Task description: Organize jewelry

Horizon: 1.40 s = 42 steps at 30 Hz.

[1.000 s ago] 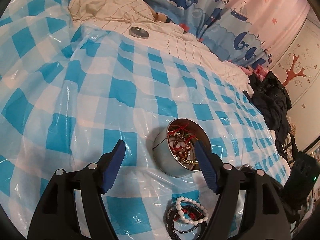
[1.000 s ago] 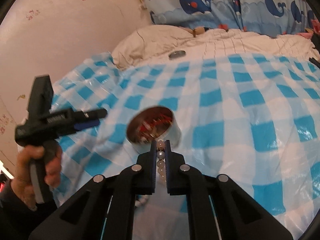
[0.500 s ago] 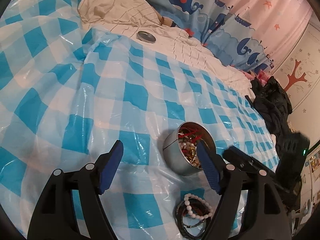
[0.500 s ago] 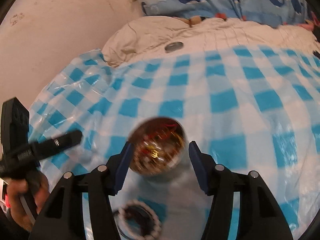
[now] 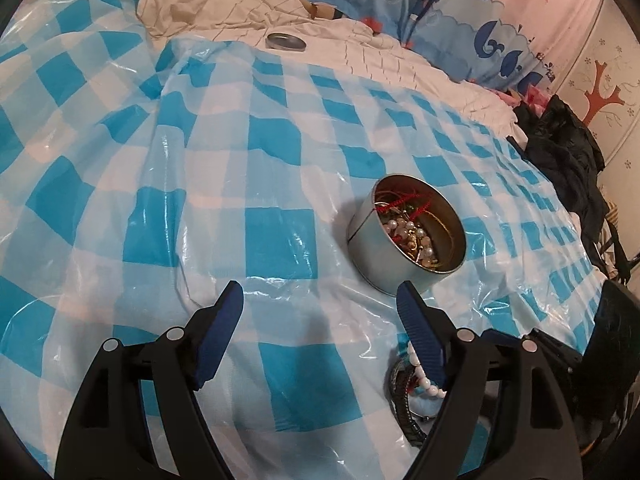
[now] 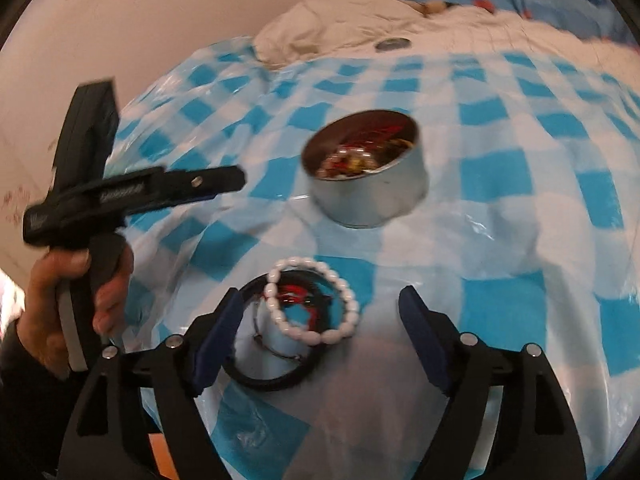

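Between parted jaws, white bead bracelet (image 6: 314, 300) flat.

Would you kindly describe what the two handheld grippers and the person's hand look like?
Both the left gripper and right gripper have matte black plastic frames with round silver bolt heads and ribbed dark blue finger pads. From the side, the left gripper shows a black pistol handle with a grey trigger and faint white lettering. The bare left hand emerges from a dark sleeve.

Black gripper (image 6: 320, 316), 2 blue fingers (image 6: 218, 334), silver screws
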Tool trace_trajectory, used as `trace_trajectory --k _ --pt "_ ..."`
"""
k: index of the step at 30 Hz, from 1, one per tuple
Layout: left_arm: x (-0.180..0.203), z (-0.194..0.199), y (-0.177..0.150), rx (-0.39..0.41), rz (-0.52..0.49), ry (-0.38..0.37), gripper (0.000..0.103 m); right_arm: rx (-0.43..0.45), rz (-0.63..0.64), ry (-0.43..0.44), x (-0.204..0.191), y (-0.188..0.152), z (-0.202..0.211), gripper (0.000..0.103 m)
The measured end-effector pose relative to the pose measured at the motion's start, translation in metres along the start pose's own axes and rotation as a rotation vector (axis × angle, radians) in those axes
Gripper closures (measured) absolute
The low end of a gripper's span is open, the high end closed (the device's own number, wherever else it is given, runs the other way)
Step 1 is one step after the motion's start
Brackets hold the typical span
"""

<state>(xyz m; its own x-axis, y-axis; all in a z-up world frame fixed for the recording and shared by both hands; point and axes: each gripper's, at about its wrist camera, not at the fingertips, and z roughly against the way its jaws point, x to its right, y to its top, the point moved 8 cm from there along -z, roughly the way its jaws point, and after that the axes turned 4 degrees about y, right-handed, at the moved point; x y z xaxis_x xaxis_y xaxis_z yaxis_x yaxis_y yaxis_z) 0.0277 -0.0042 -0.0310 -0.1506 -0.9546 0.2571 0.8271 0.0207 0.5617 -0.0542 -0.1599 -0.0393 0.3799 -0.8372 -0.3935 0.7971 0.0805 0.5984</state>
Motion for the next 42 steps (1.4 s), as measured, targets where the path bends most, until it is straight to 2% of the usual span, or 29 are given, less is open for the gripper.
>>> trace_trajectory --k 5,30,42 --pt "0.001 0.001 0.000 0.002 -0.001 0.000 0.025 -0.026 0.052 -0.047 -0.003 -0.006 -0.010 0.026" --pt "0.024 0.006 -0.006 0.063 -0.206 0.149 0.022 -0.036 0.086 -0.078 -0.006 -0.009 -0.019 0.019" --pt "0.032 0.006 -0.009 0.076 -0.270 0.182 0.020 -0.036 0.097 -0.087 -0.007 -0.010 -0.020 0.018"
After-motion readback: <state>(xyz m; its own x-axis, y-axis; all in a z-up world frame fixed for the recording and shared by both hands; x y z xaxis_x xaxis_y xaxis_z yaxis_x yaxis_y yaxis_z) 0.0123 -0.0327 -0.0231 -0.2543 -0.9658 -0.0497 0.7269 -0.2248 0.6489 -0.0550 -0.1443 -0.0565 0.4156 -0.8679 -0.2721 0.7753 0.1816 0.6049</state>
